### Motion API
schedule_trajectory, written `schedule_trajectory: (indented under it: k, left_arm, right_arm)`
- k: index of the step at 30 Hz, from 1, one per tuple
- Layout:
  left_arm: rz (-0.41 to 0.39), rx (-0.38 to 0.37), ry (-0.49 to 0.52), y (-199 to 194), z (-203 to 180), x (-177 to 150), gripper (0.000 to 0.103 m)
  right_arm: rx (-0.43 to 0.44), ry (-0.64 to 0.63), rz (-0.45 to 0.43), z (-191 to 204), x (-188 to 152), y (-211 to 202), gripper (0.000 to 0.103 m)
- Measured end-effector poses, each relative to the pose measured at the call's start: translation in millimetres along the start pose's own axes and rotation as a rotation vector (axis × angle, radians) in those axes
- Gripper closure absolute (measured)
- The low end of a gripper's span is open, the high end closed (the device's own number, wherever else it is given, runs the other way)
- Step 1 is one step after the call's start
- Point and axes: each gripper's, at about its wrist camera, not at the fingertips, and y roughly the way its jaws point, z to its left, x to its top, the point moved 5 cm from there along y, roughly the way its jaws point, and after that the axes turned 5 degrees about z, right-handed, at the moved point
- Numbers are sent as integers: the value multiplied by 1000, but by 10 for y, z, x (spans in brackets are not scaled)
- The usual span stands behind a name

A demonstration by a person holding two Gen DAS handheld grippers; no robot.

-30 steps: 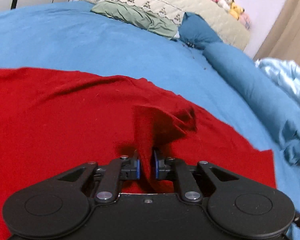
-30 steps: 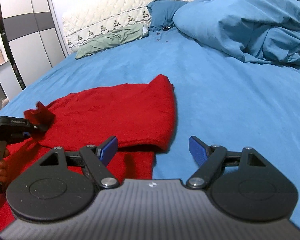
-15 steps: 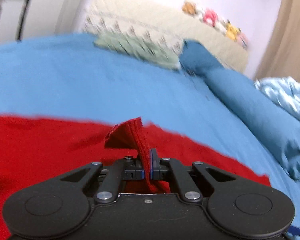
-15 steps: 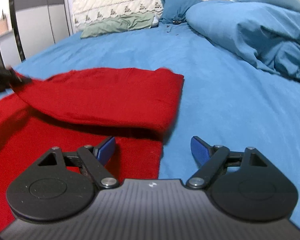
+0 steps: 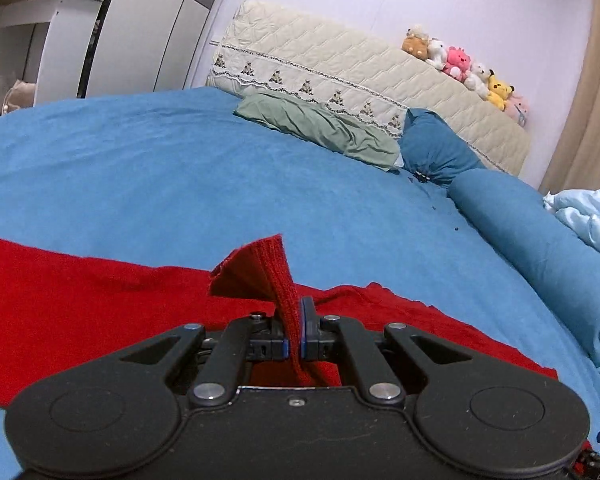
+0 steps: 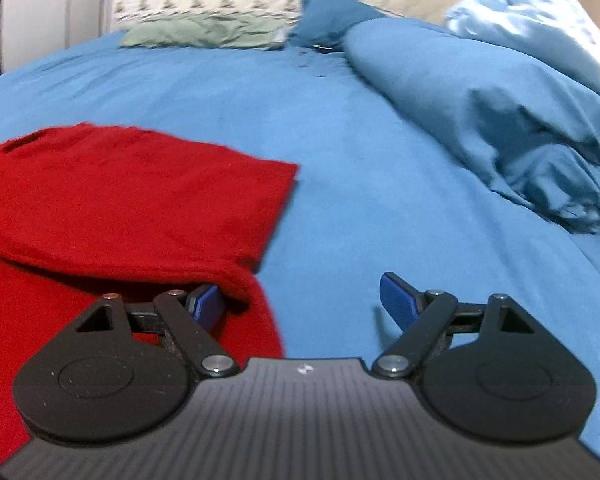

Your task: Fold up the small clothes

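A red knit garment [image 5: 80, 300] lies spread on the blue bedsheet [image 5: 160, 184]. My left gripper [image 5: 294, 344] is shut on a pinched corner of the red garment, which sticks up between the blue pads. In the right wrist view the red garment [image 6: 132, 200] lies with one layer folded over another, its folded edge at the lower left. My right gripper [image 6: 302, 300] is open and empty, low over the sheet; its left fingertip [image 6: 206, 300] sits under the folded edge, and its right fingertip [image 6: 396, 296] is over bare sheet.
A green pillow [image 5: 316, 128] and a dark blue pillow [image 5: 436, 148] lie at the quilted headboard [image 5: 360, 76], with plush toys [image 5: 464, 68] on top. A bunched blue duvet [image 6: 500, 120] fills the right side. A white shelf [image 5: 24, 32] stands at left.
My left gripper lifted the pinched red corner and carried it across, laying the upper layer flatter. My right gripper moved closer to the folded edge, still open.
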Motion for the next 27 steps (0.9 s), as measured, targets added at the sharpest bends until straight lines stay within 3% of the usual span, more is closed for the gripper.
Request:
schedule_trajectory:
  k: [2, 7, 11, 13, 14, 15, 18, 24, 27]
  left_arm:
    - [9, 1, 1, -5, 18, -39, 98]
    - [77, 24, 12, 44, 172, -177, 96]
    - [126, 82, 32, -83, 333, -274, 82]
    - [130, 137, 63, -241, 399, -287, 69]
    - [132, 159, 78, -336, 439, -292, 53]
    - [131, 169, 94, -438, 463, -290, 43]
    - [93, 142, 167, -648, 406, -233, 34]
    - [105, 87, 240, -422, 101, -227, 33]
    - [154, 63, 257, -200, 31, -384, 33]
  right_arm:
    - [-23, -8, 28, -57, -75, 14, 8]
    - [18, -7, 55, -159, -225, 21, 8]
    - [32, -52, 83, -182, -198, -40, 8]
    - [44, -73, 103, -201, -212, -125, 8]
    - [67, -76, 111, -216, -215, -192, 7]
    - [98, -70, 105, -210, -213, -284, 7]
    - [236, -52, 51, -92, -112, -488, 5]
    - [408, 37, 0, 406, 98, -266, 5]
    - [387, 74, 66, 498, -65, -21, 6]
